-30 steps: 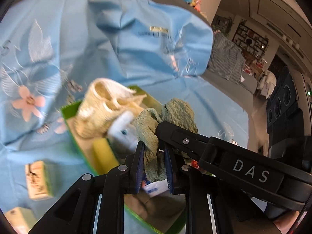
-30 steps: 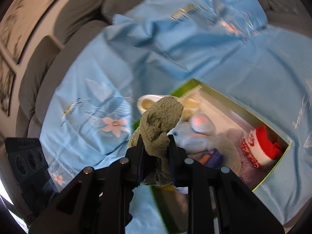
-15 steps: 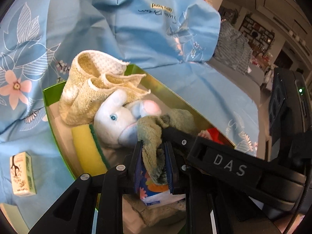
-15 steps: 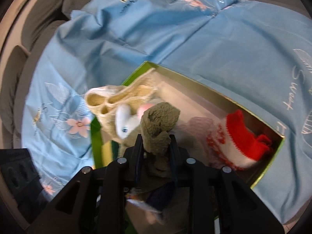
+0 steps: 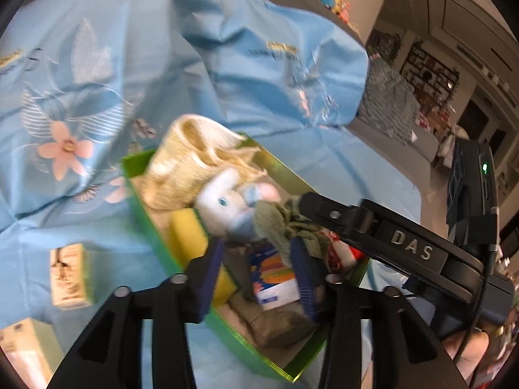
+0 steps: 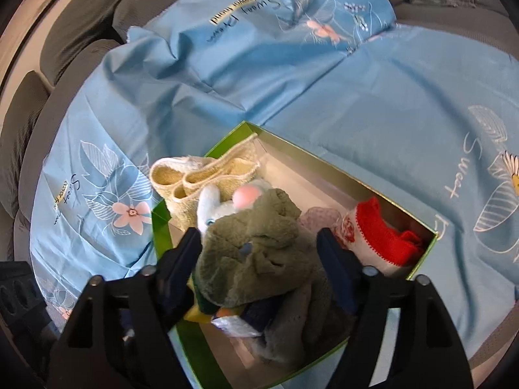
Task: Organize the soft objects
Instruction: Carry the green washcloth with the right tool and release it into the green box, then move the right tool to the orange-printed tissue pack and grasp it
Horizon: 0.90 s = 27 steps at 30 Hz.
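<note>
A green box [image 6: 162, 227] on a blue floral sheet holds soft things. A grey-green cloth [image 6: 253, 253] lies loose on top of them, between the spread fingers of my open right gripper [image 6: 259, 259]. It also shows in the left wrist view [image 5: 282, 223], by the right finger of my open left gripper [image 5: 259, 265]. In the box are a cream rolled towel [image 6: 194, 178], a white-blue plush bunny [image 5: 227, 201], a yellow sponge [image 5: 188, 230], a red and white sock [image 6: 379, 240] and a printed packet [image 5: 275, 278].
The blue sheet [image 6: 356, 97] covers a grey sofa. Two small cartons [image 5: 69, 275] lie on the sheet left of the box. The right gripper's black body [image 5: 405, 246] crosses the left wrist view. A black device [image 5: 473, 188] stands at the far right.
Both grippers have opened and let go of the grey-green cloth, which now rests in the box on the other things. The left gripper has drawn back a little.
</note>
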Motion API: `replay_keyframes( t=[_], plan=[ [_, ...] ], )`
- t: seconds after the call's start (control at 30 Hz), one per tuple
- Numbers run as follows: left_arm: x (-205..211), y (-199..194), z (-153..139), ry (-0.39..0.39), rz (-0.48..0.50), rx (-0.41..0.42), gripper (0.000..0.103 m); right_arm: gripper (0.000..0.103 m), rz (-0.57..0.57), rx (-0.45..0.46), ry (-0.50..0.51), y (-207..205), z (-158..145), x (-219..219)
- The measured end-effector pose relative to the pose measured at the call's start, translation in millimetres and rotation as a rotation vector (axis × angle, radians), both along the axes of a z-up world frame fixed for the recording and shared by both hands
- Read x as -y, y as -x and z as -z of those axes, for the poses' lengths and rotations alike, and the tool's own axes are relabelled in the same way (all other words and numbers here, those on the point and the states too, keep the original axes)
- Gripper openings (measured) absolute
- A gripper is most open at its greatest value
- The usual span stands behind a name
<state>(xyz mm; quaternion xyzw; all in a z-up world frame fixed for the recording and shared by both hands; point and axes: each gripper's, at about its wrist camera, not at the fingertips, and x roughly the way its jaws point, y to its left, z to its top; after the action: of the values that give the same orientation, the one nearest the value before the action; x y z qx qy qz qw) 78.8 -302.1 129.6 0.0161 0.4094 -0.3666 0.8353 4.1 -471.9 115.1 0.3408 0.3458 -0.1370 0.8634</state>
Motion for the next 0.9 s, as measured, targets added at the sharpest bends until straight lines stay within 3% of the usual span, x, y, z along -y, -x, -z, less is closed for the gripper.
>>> replay_keyframes(
  t=[0.07, 0.23, 0.47, 0.7, 0.8, 0.9],
  plan=[
    [-17.4, 0.5, -8.4, 0.022, -0.034, 0.006, 0.070, 0.087, 0.000, 0.019, 0.010, 3.0, -6.7, -2.6],
    [-69.3, 8.1, -17.4, 0.041, -0.149, 0.015, 0.073, 0.098, -0.005, 0.058, 0.045, 10.5, -22.3, -13.9],
    [-151.8, 21.6, -6.2, 0.035, -0.355, -0.033, 0.073, 0.101, -0.086, 0.094, 0.060, 10.5, -39.3, -49.8],
    [-219.8, 43.0, 6.5, -0.003, -0.526, -0.058, 0.073, 0.100, -0.359, 0.082, 0.124, -24.9, -49.3, -140.1],
    [-246.5, 54.5, 17.5, 0.001, -0.569, -0.091, 0.073, 0.091, -0.470, 0.004, 0.196, -45.1, -34.2, -181.6],
    [-269.4, 64.2, 28.9, -0.033, -0.620, -0.119, 0.073, 0.083, -0.507, -0.055, 0.181, -66.4, -12.8, -199.5]
  ],
)
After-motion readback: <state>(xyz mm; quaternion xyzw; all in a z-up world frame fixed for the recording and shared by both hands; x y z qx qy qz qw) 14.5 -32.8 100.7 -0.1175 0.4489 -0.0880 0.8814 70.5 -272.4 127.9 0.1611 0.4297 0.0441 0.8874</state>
